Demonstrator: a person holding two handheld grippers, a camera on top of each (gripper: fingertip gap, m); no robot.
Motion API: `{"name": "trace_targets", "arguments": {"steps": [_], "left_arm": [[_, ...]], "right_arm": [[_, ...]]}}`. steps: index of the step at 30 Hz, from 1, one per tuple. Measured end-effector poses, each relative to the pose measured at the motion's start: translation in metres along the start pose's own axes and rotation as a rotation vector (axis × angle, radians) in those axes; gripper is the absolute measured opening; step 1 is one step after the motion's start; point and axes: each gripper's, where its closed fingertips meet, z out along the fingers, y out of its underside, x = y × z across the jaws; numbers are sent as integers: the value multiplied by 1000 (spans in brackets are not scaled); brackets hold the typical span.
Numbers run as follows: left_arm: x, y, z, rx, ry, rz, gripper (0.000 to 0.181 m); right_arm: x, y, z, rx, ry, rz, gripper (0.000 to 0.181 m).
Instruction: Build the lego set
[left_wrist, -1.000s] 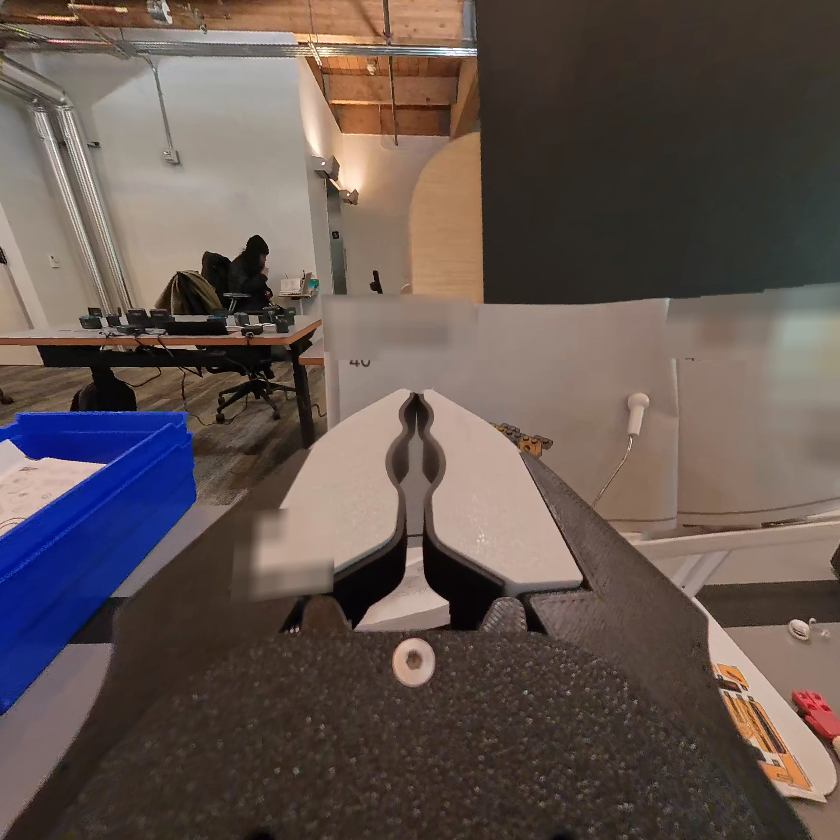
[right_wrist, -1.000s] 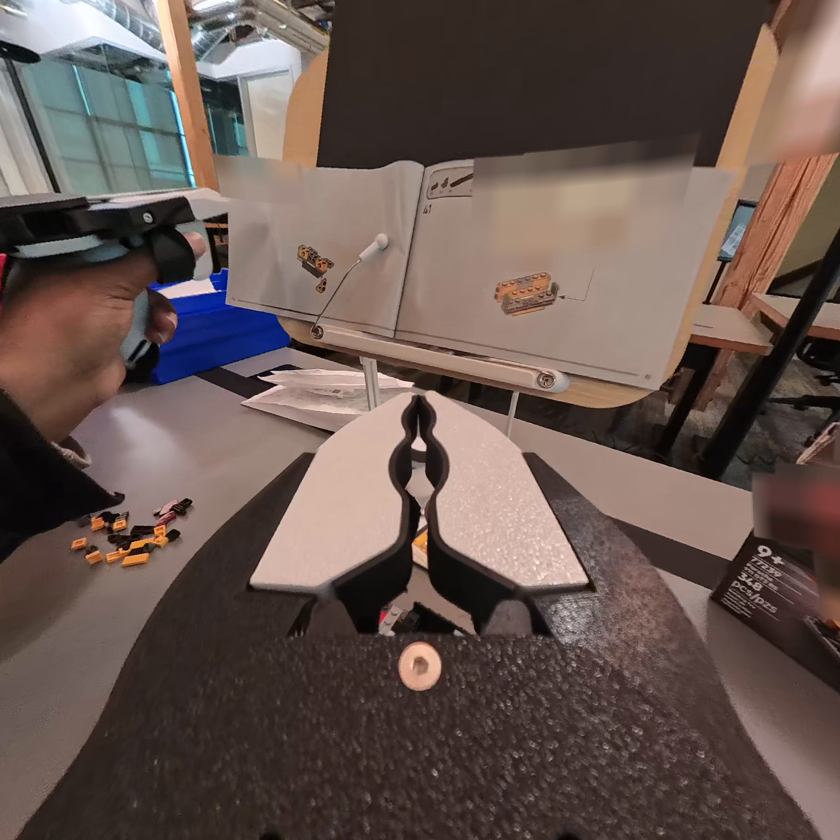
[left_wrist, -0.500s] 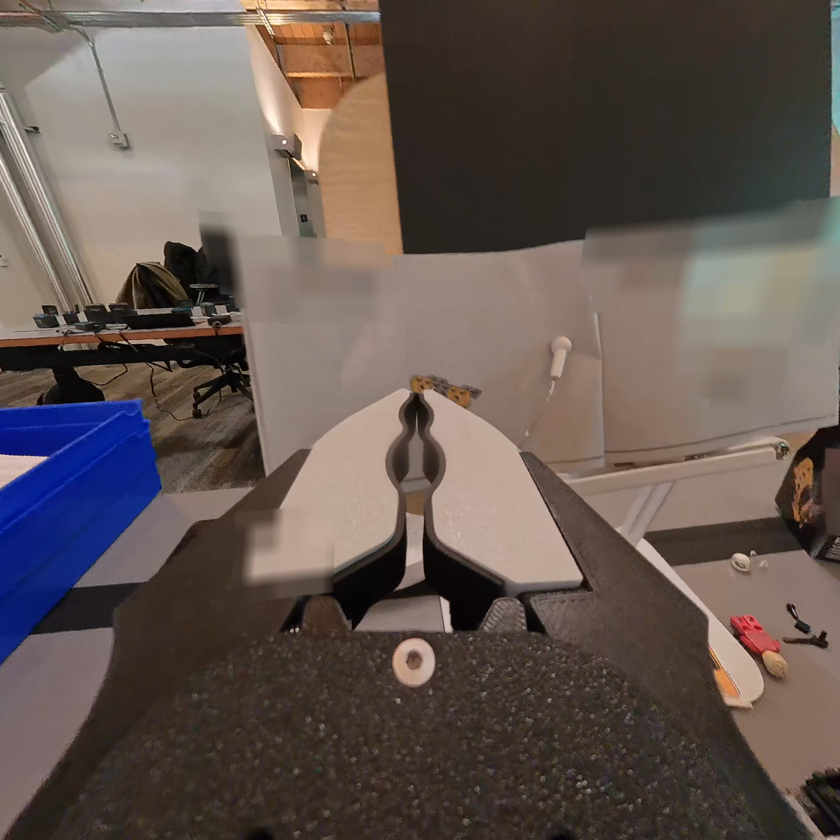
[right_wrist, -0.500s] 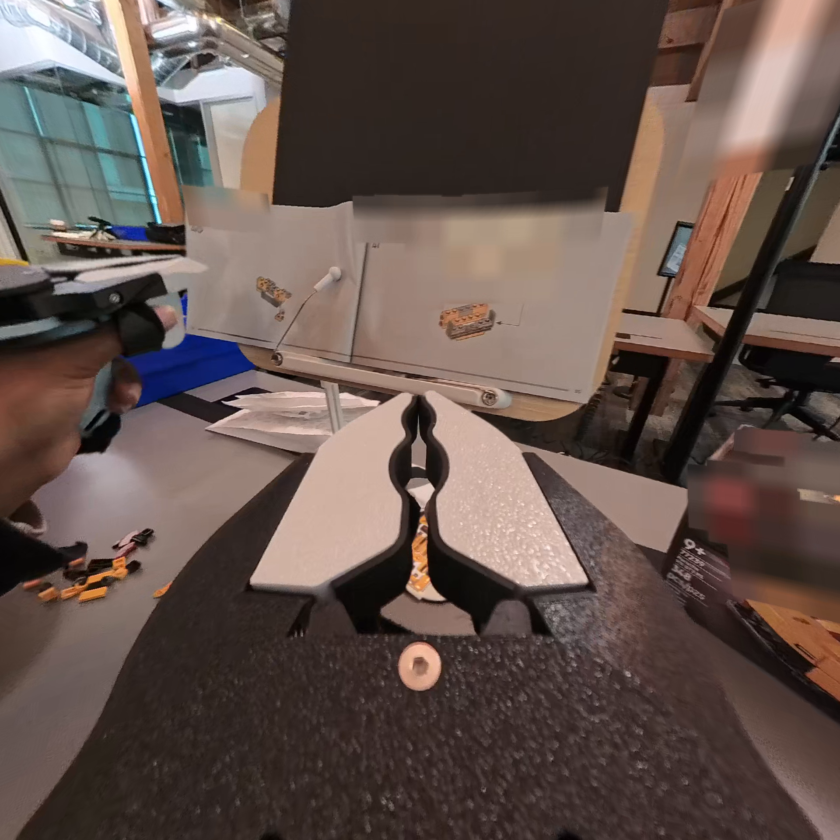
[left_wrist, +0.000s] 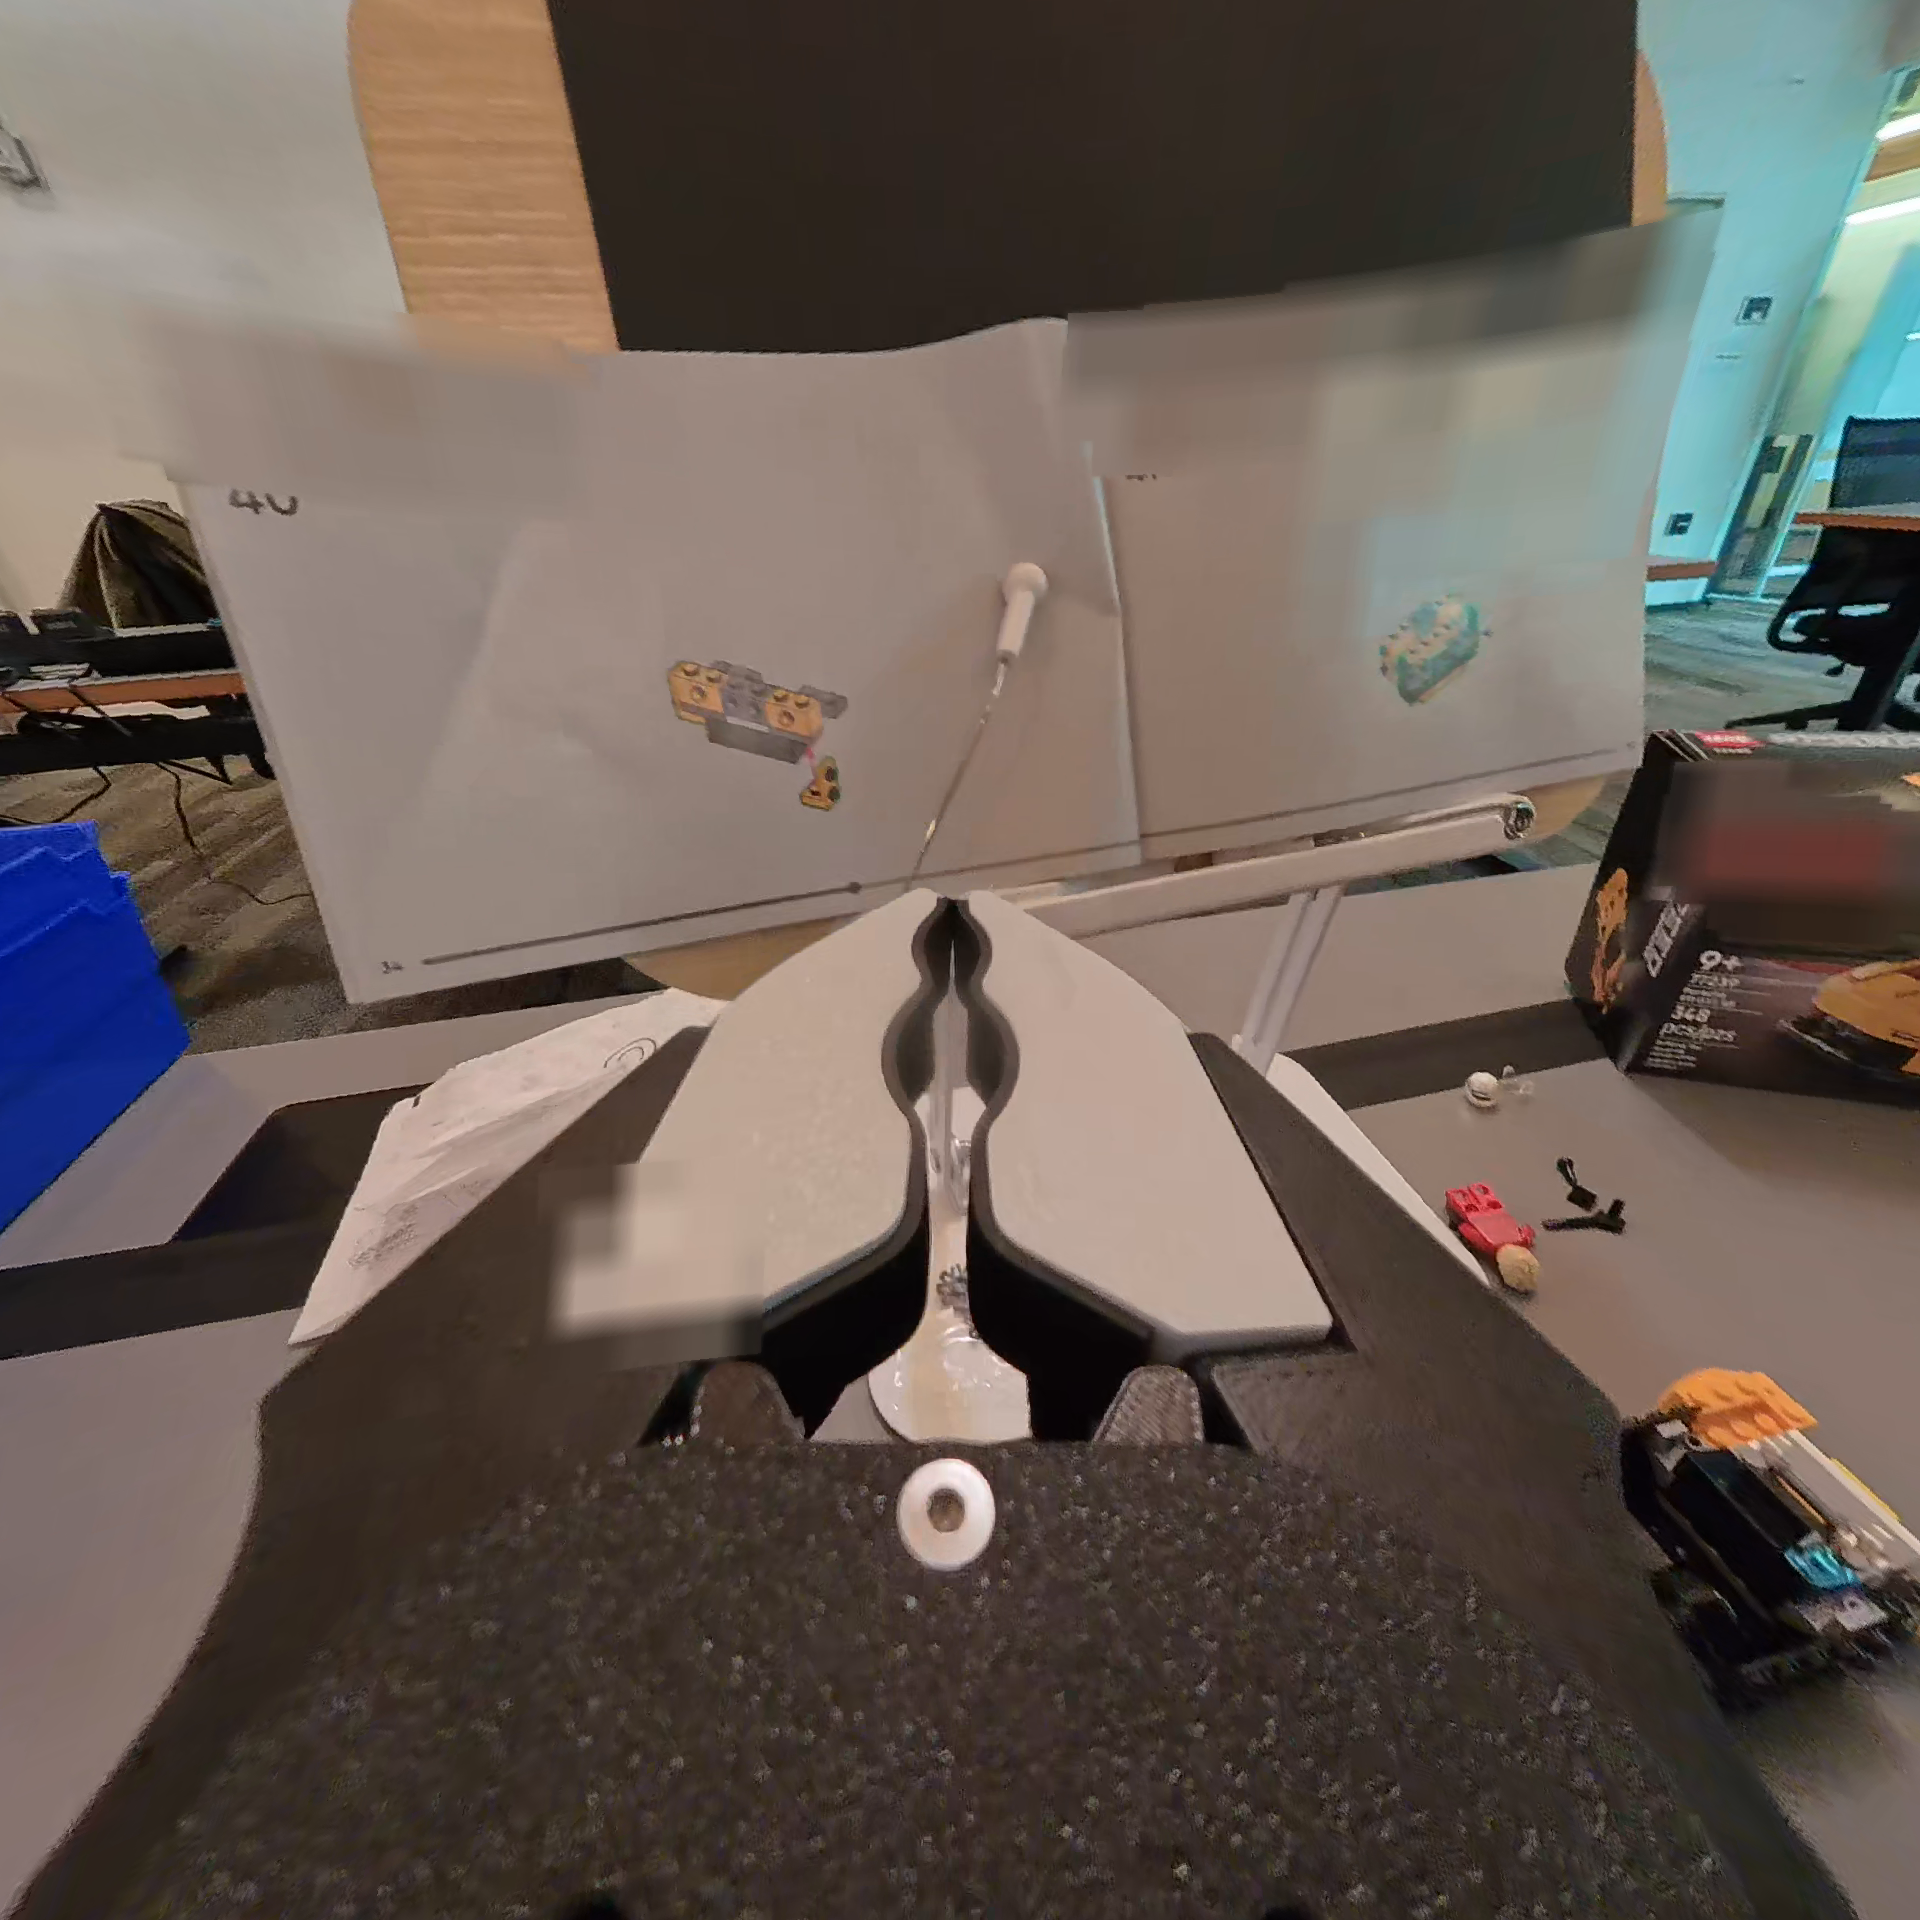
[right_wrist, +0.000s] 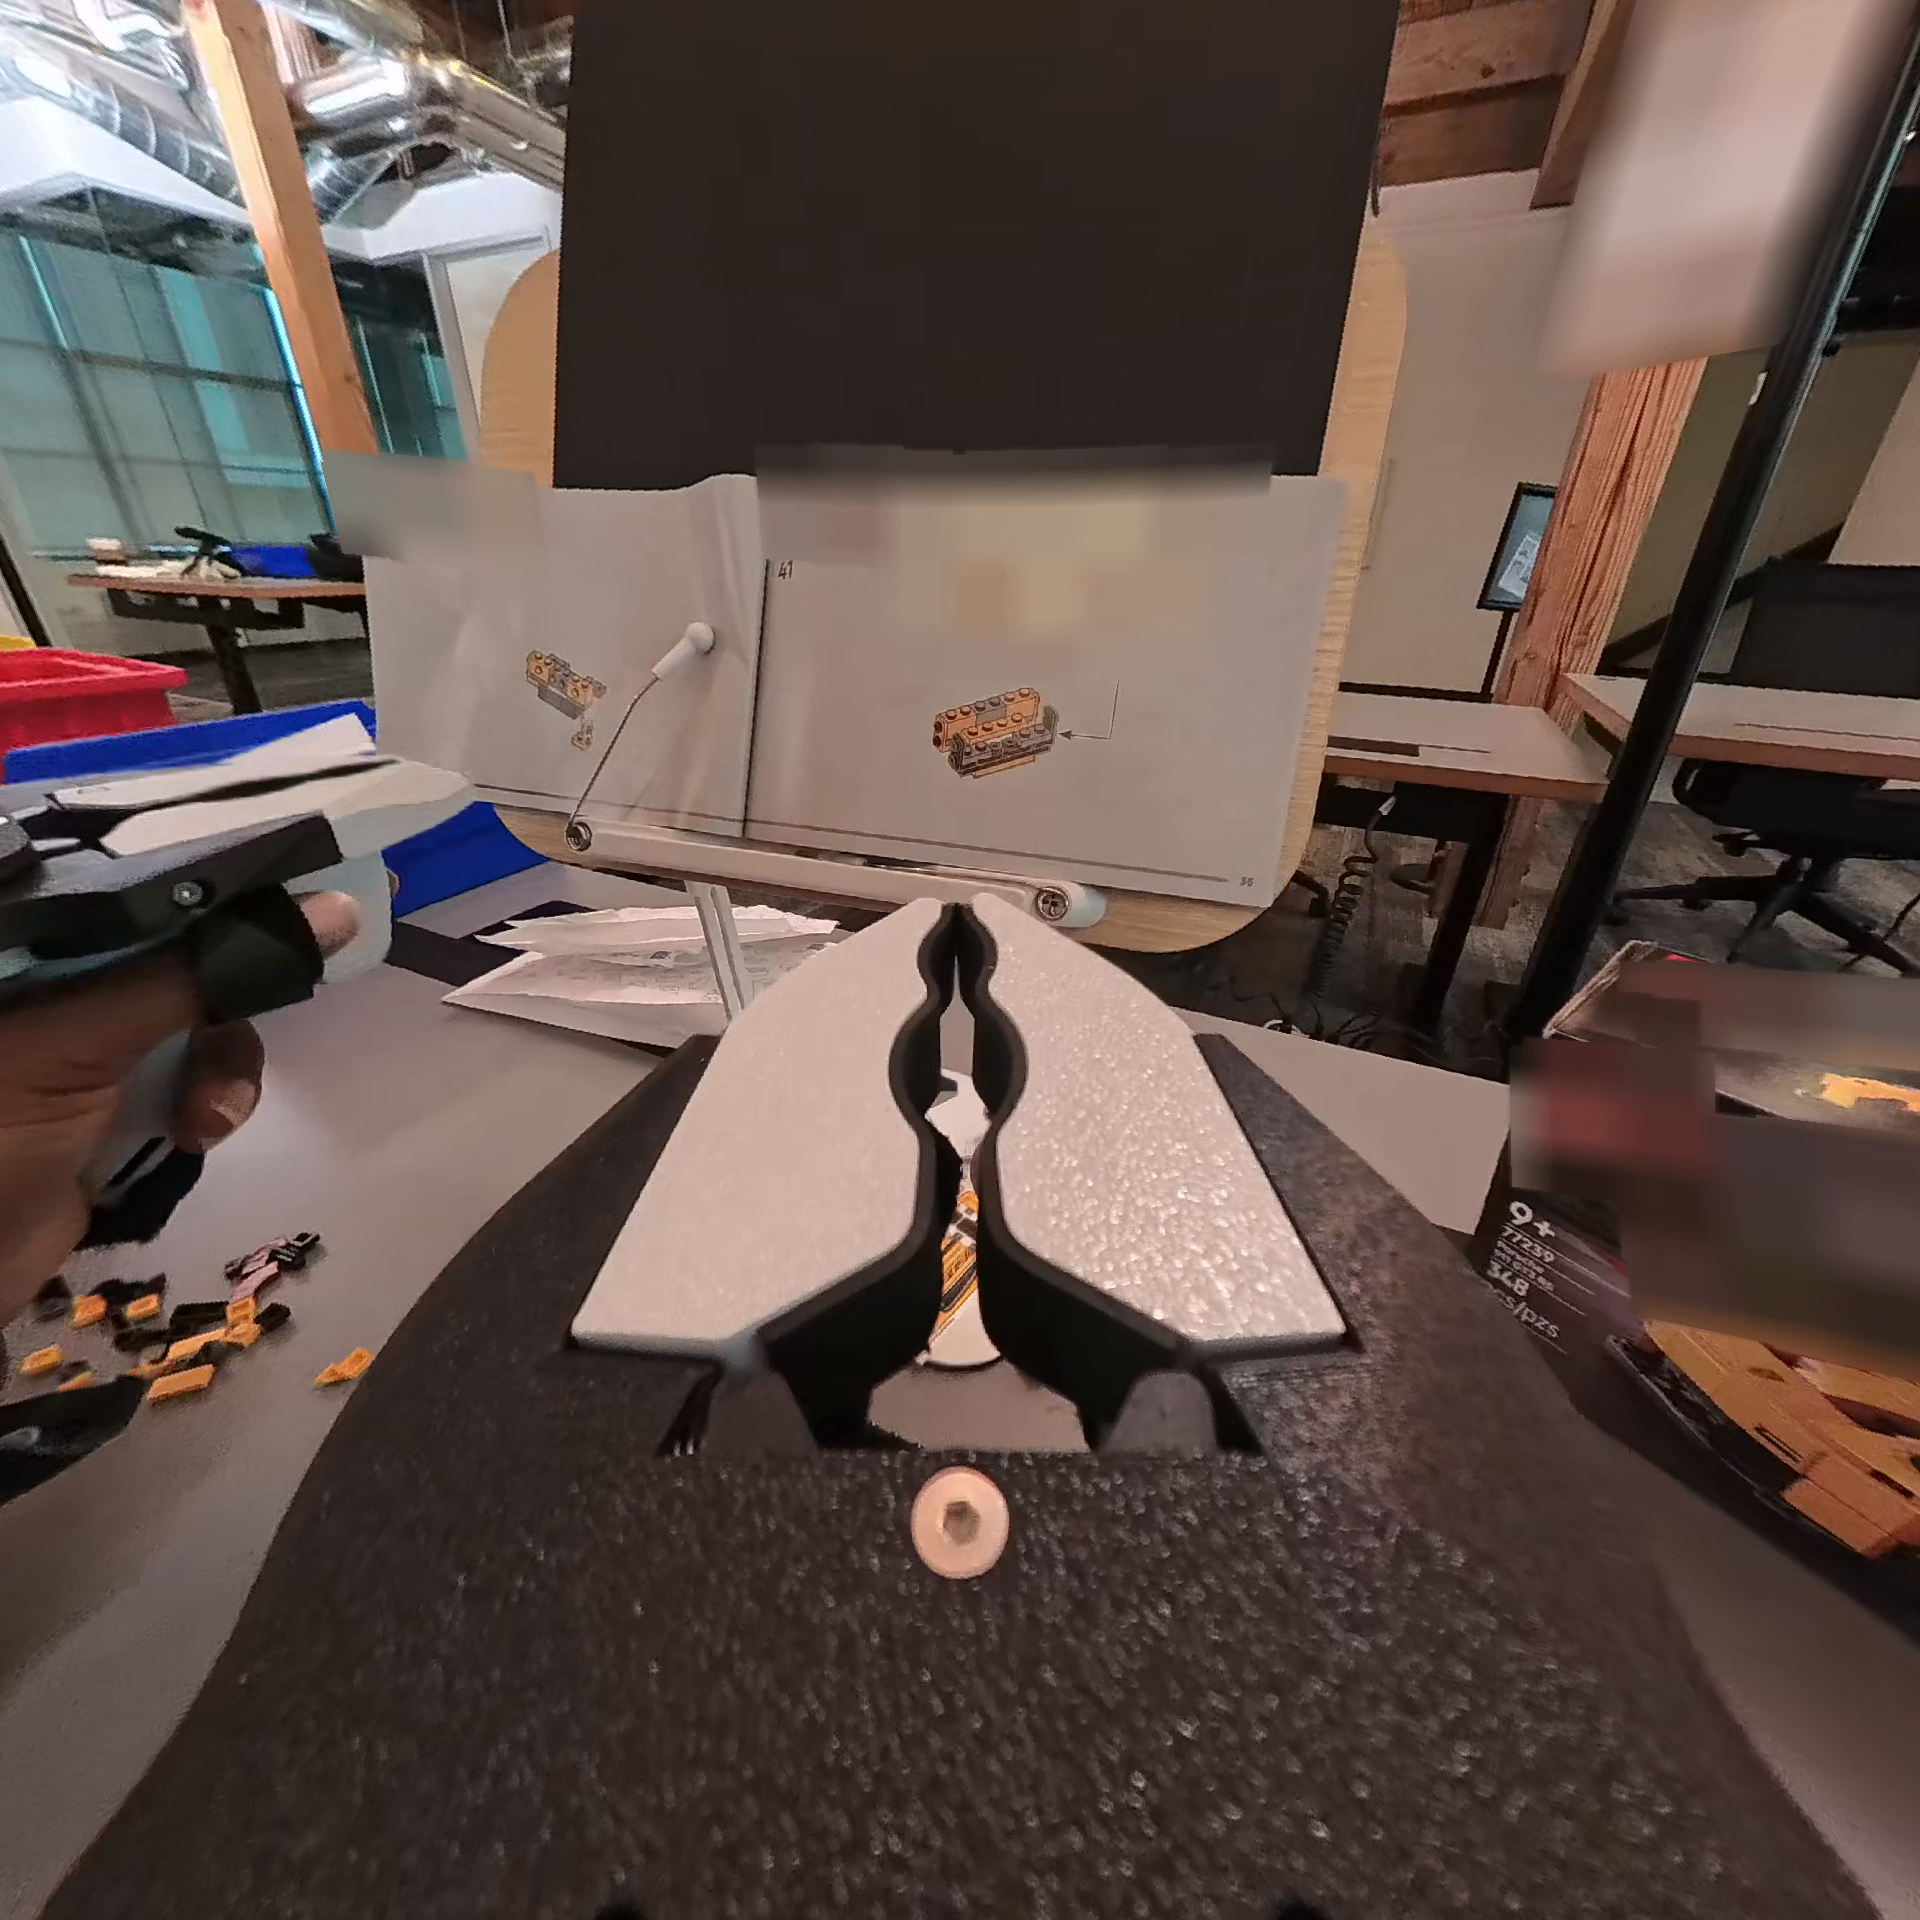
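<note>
My left gripper (left_wrist: 948, 906) is shut and empty, held above the grey table and facing the open instruction booklet (left_wrist: 727, 665) on its stand. My right gripper (right_wrist: 951, 909) is also shut and empty, facing the same booklet (right_wrist: 1018, 665). The left gripper shows in the right wrist view (right_wrist: 260, 800), held by a hand at the far left. A partly built black and orange lego car (left_wrist: 1766, 1527) sits at the right. A pile of small orange and black lego pieces (right_wrist: 166, 1340) lies on the table at the left.
The black lego box stands at the right (left_wrist: 1766, 935) and shows in the right wrist view (right_wrist: 1662, 1247). A red piece (left_wrist: 1486, 1216) and small black bits (left_wrist: 1584, 1210) lie near it. Blue bins (left_wrist: 73, 1029) stand left. Paper sheets (right_wrist: 623, 966) lie under the stand. My hands' fingertips stand some 20 cm from each other.
Both grippers have swung to the right and a little down, so the booklet now fills both views. The car and box came into the left view. Both stay shut.
</note>
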Motion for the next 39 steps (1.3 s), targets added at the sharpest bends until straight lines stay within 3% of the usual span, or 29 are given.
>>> {"name": "trace_targets", "arguments": {"steps": [39], "left_arm": [[-23, -1, -1, 20, -61, 39, 0]], "right_arm": [[-8, 17, 4, -47, -11, -23, 0]]}}
